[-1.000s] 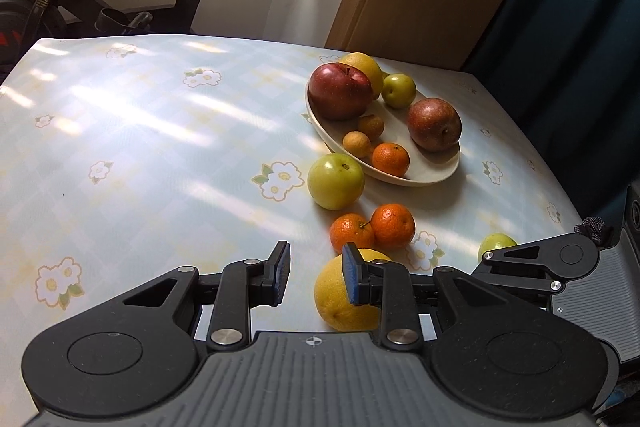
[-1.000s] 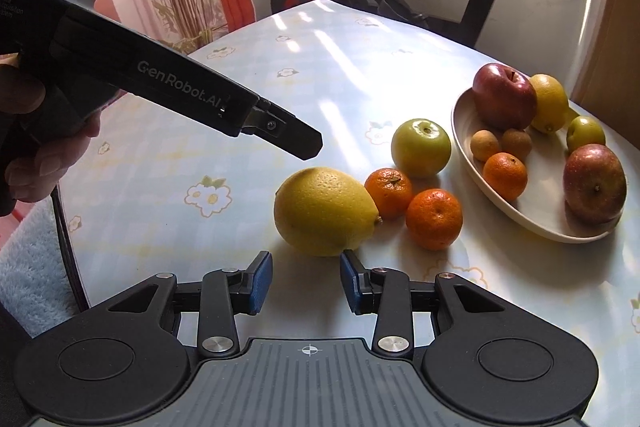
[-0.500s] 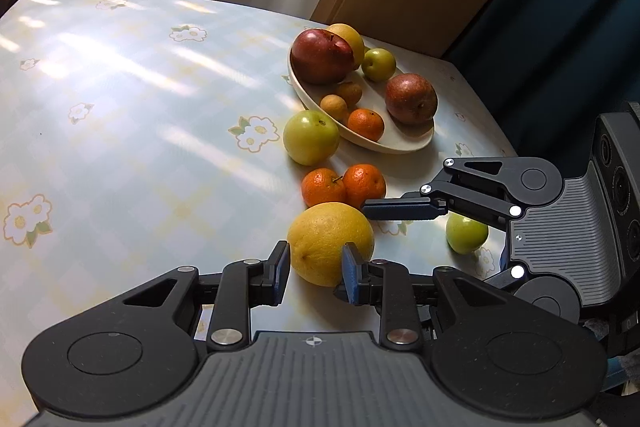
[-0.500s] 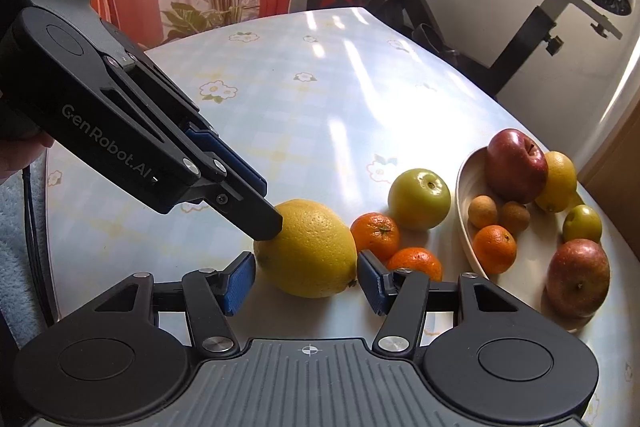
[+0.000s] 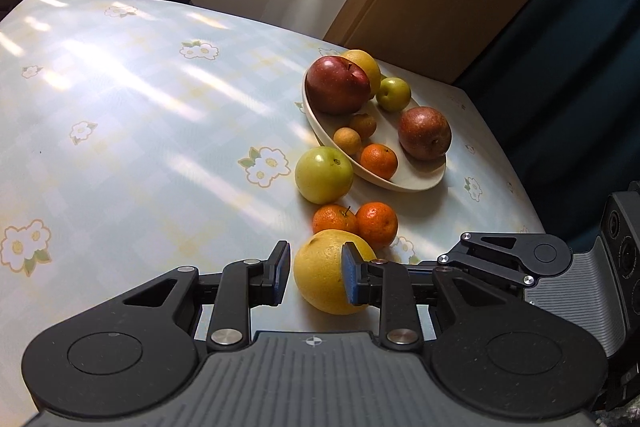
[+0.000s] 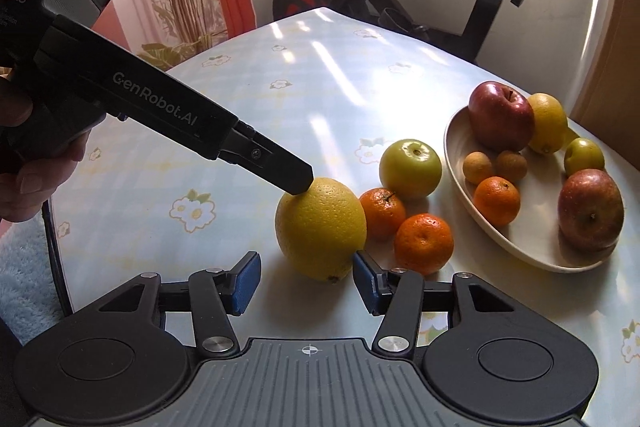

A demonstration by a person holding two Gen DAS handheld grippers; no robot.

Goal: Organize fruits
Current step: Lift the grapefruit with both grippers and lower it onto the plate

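Lemon [image 6: 320, 227] sits on the table [image 6: 320, 87], big & yellow w/ bumpy skin and a tiny nub at its near end. It is just beside two little oranges [image 6: 382, 213] & near the green apple [image 6: 410, 169]. It's not on the plate [image 6: 452, 163] yet; that holds red apples & other small fruit, off to the right. Left tongs [image 6: 299, 182] are closed w/ nothing in them. Their tip rests on top of the lemon, prob. to stop it rolling, b/c it's round & the cloth looks smooth. Right tongs [image 6: 306, 285] come in low from the near side & are open. Their jaws have just been closing a bit, w/ the lemon's near end between them, but one blue pad is apart from the skin, so no grip yet. I think the plan is: hold it steady w/ one, pinch w/ the other, then lift it to the plate. The lemon is wide, so the pads should bite around its middle or it may slip out.
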